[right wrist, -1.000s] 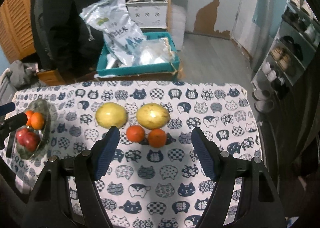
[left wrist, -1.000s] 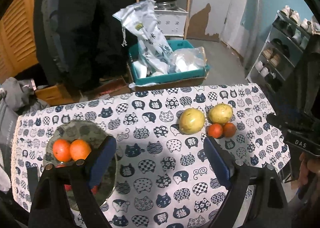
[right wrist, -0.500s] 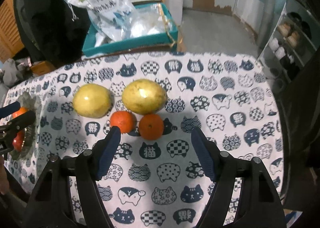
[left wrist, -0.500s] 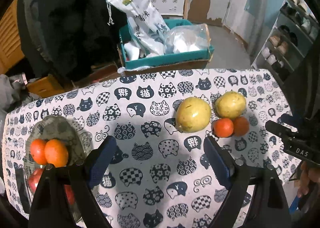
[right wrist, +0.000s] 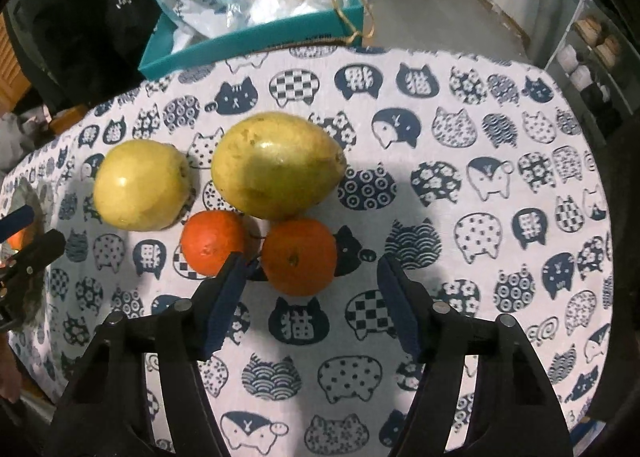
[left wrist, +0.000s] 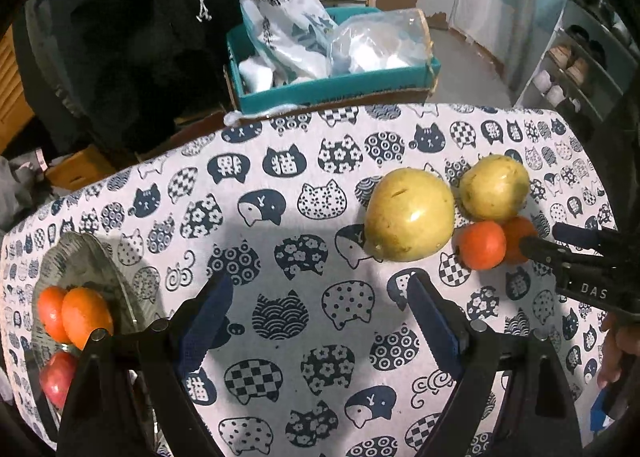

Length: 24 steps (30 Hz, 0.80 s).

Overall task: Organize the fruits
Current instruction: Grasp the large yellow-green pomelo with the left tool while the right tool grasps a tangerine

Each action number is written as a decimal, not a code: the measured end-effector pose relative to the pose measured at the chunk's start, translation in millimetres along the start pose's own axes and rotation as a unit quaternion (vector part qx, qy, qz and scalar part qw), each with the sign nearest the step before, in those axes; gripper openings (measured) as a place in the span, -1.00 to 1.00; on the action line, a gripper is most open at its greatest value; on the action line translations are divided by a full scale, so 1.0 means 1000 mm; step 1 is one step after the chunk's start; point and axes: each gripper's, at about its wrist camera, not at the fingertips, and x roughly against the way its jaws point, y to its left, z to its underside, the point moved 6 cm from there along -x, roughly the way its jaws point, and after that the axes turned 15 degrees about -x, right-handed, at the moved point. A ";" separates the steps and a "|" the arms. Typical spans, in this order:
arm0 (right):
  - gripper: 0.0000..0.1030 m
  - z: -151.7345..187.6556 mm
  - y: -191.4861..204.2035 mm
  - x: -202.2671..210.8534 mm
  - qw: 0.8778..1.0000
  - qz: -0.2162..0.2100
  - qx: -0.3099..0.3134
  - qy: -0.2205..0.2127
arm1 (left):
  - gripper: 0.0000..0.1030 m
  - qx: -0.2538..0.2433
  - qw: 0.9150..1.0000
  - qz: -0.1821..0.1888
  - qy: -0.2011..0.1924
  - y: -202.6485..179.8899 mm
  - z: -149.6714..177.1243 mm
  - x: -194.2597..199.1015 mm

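Two yellow-green fruits (right wrist: 276, 165) (right wrist: 140, 185) and two oranges (right wrist: 300, 255) (right wrist: 212, 241) lie together on the cat-print tablecloth (right wrist: 480, 177). My right gripper (right wrist: 310, 291) hangs just in front of the right orange, its jaws closing, pads clear of the fruit. My left gripper (left wrist: 318, 311) stands open over bare cloth, left of the bigger yellow fruit (left wrist: 410, 213) and the oranges (left wrist: 482, 245). A glass plate (left wrist: 92, 261) at the left edge holds two oranges (left wrist: 86, 317) and a red fruit (left wrist: 58, 375). The right gripper's fingers (left wrist: 576, 253) reach in beside the far orange.
Behind the table stands a teal box (left wrist: 332, 85) with plastic bags (left wrist: 280, 5) in it. A dark coat (left wrist: 120, 37) hangs at the back left. A shoe rack (left wrist: 580, 61) is at the right. A hand (left wrist: 616, 353) shows at the right edge.
Both grippers have come down closer to the table. The right gripper's jaws have narrowed and now stand right at the oranges. The left gripper's view has shifted toward the loose fruit.
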 end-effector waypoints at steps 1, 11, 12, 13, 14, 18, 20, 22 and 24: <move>0.32 0.001 -0.001 -0.003 1.000 0.001 0.000 0.002 | 0.75 0.000 1.000 0.001 0.001 0.000 0.000 -0.002; 0.09 0.001 -0.001 -0.028 1.000 -0.010 -0.001 0.025 | 0.75 0.005 0.999 0.031 0.002 -0.007 -0.012 -0.020; 0.01 0.001 -0.001 -0.027 1.000 -0.010 0.001 0.022 | 0.75 0.004 0.999 0.033 0.002 -0.008 -0.014 -0.021; -0.09 0.000 0.000 -0.027 1.000 -0.014 0.002 0.022 | 0.75 0.002 0.999 0.035 0.002 -0.011 -0.016 -0.022; -0.16 0.000 0.001 -0.027 0.999 -0.022 0.000 0.025 | 0.75 -0.002 0.999 0.038 0.001 -0.014 -0.018 -0.024; -0.16 -0.004 -0.007 -0.020 1.000 -0.006 -0.011 0.006 | 0.75 -0.012 0.999 0.050 -0.001 -0.026 -0.028 -0.030; -0.16 -0.007 -0.014 -0.015 1.000 0.000 -0.022 -0.001 | 0.75 -0.015 0.998 0.058 0.000 -0.032 -0.034 -0.035; -0.16 -0.010 -0.022 -0.010 1.000 0.013 -0.026 -0.011 | 0.75 -0.018 0.998 0.061 0.001 -0.036 -0.038 -0.041; -0.16 -0.012 -0.027 -0.008 0.999 0.018 -0.033 -0.017 | 0.76 -0.026 0.998 0.060 0.005 -0.040 -0.042 -0.048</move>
